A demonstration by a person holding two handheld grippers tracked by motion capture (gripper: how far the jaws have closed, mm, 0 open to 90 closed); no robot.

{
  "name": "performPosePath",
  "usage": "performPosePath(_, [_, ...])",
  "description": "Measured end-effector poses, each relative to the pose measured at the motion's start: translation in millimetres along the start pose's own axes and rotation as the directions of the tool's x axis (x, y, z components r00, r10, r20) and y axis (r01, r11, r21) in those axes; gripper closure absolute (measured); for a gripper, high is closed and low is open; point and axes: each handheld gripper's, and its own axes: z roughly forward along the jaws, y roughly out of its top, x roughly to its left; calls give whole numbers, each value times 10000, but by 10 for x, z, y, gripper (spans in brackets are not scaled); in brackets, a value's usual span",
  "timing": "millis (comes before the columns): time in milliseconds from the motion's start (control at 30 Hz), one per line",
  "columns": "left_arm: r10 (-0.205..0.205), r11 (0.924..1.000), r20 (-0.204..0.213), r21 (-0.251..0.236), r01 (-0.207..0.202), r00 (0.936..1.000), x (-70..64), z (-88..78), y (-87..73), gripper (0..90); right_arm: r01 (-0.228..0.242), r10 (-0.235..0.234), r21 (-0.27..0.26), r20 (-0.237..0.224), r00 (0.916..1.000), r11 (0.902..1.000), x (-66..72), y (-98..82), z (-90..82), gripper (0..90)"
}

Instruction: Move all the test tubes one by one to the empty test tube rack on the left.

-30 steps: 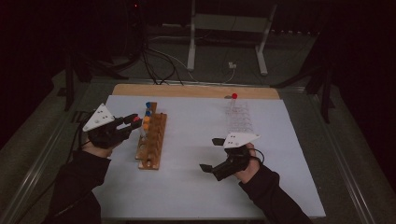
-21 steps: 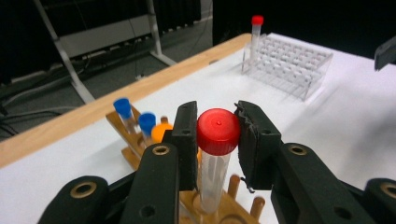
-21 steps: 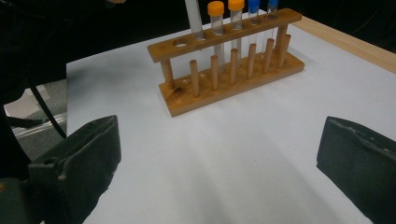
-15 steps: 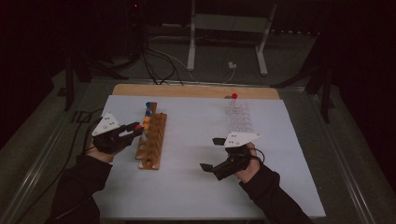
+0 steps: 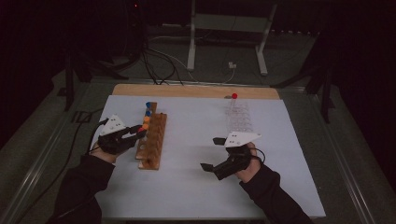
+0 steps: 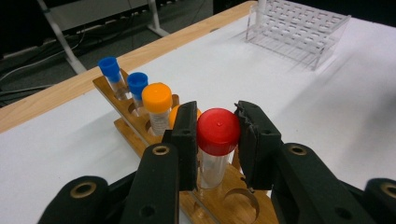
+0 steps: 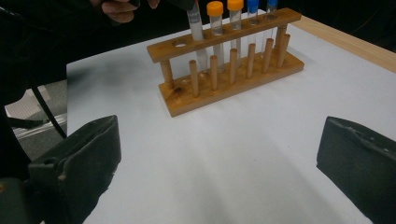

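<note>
Jaws of the left gripper (image 6: 217, 140) clamp the red-capped tube (image 6: 217, 131) at centre frame (its lower end sits in a hole of the wooden rack (image 6: 140, 123)). At lower right of the high view, the right gripper (image 5: 211, 154) hangs wide apart, holding nothing.

No words, numbers or brands I can read, tube labels too blurred, caps, rack and my table unmarked
</note>
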Motion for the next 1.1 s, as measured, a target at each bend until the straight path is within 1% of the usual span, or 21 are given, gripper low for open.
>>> performPosePath(367, [101,9990,-29,444,-100,9999,-13,80,-33,713,1,-1,-8,15,10000,10000,-4,1,-5,0])
performPosePath(567, [139,9989,-12,451,-139,9999,-20,84,-40,709,-4,4,-2,5,10000,10000,0,3,-5,0])
performPosePath(600, [107,9990,55,424,-109,9999,-20,82,-40,703,8,-8,-13,10,10000,10000,-1,4,-6,0])
performPosePath(633, [161,9990,118,415,-166,9998,-21,75,-38,695,4,-4,-24,15,10000,10000,-1,5,-10,0])
performPosePath(767, [287,9994,229,205,-291,9993,-72,35,2,556,-41,41,-130,-8,10000,9999,-6,15,-26,0])
performPosePath(800, [298,9995,304,119,-302,9991,-87,19,19,493,-23,23,-168,-22,10000,9999,-11,18,-31,0])
performPosePath(833, [314,9995,408,39,-316,9987,-101,3,35,442,38,-36,-249,58,10000,9997,-13,20,-39,0])
performPosePath(867, [326,9995,434,-22,-325,9985,-116,-11,49,414,111,-106,-350,132,9999,9993,-19,23,-48,0])
performPosePath(900, [300,9995,535,-76,-297,9981,-130,-24,60,374,171,-169,-405,68,9998,9990,-33,29,-52,0])
performPosePath(933, [260,9995,633,-171,-249,9977,-145,-37,68,318,292,-293,-575,-8,9996,9979,-43,33,-59,0])
performPosePath(967, [219,9994,641,-263,-203,9977,-159,-51,73,272,581,-566,-815,203,9982,9950,-46,36,-74,0])
performPosePath(1000, [142,9994,748,-338,-117,9971,-166,-65,76,240,820,-778,-888,501,9957,9927,-44,44,-89,0])
performPosePath(1033, [75,9993,809,-385,-44,9967,-173,-80,79,195,1035,-987,-884,574,9935,9907,-51,58,-105,0])
performPosePath(1067, [0,9990,820,-444,37,9966,-181,-97,80,162,1147,-1088,-932,662,9919,9890,-58,73,-125,0])
performPosePath(1100, [-11,9986,895,-522,57,9960,-186,-117,77,160,1239,-1163,-998,786,9901,9873,-66,91,-148,0])
